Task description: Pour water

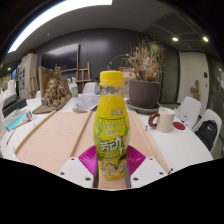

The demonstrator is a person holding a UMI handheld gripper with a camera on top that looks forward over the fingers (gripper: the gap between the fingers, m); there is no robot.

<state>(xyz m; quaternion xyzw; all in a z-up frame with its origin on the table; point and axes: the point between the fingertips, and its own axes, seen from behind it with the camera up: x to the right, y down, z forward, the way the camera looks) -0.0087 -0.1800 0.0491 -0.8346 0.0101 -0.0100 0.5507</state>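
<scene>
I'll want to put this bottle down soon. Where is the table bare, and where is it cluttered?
The fingers are shut on the yellow bottle. The wooden table lies bare beside the bottle and beyond it, up to the potted plant. Between bottle and tape roll is a narrower bare strip. It is crowded around the plant and clutter.

A long pale wooden table carries a red-and-white cup and scattered clutter.
</scene>
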